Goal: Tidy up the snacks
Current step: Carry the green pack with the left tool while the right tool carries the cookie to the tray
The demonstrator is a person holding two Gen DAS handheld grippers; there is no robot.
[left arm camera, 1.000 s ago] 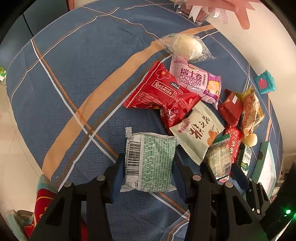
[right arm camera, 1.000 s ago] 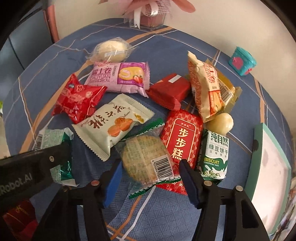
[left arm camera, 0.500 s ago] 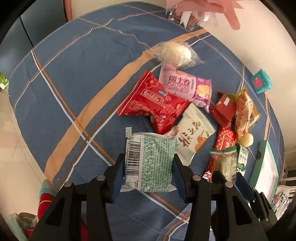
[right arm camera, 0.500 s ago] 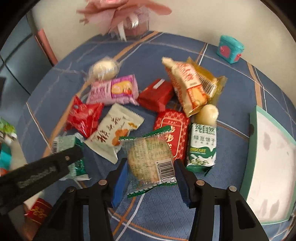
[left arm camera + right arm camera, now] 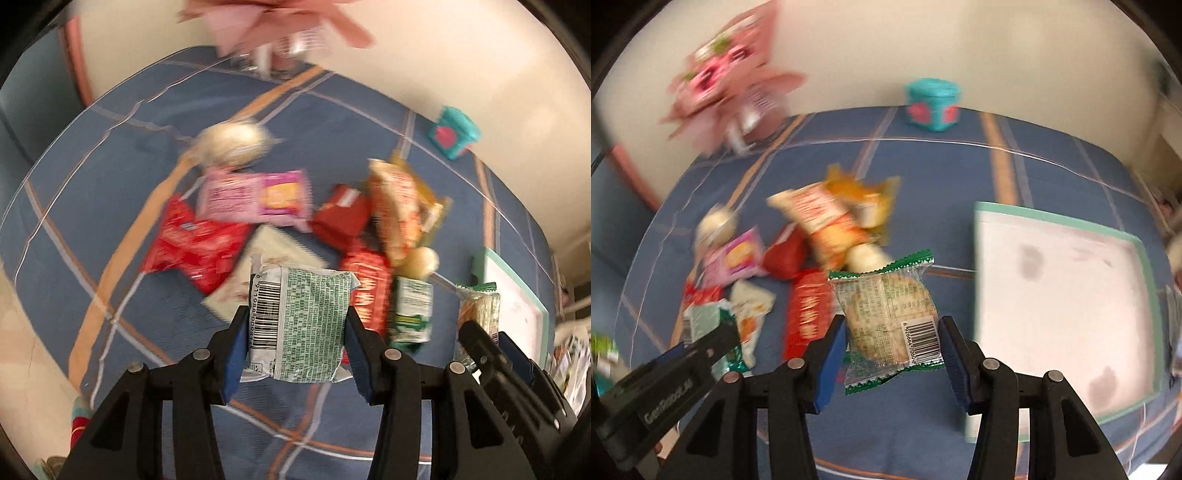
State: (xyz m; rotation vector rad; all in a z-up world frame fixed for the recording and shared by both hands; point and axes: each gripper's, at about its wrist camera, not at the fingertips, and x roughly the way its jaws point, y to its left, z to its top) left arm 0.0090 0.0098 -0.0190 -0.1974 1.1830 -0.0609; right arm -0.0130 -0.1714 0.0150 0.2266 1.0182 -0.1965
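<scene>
surface: blue plaid tablecloth [image 5: 923, 155] | wall: cream [image 5: 997, 48] | teal-rimmed tray [image 5: 1052, 221]

Snack pile [image 5: 812, 258] on table [image 5: 923, 184] w/ tray [image 5: 1063, 295] to its right; box [image 5: 932, 105] behind.

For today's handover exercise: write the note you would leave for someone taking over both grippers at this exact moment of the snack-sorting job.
Left gripper: shut on the green-print packet, held above the cloth.
Right gripper: shut on the clear biscuit packet, held beside the green-rimmed tray.
The tray shows no snacks in it.
The remaining snack pile lies on the blue cloth to the tray's left.
Done: two packets picked.
Left: place both, probably in the tray, then clear the pile.
</scene>
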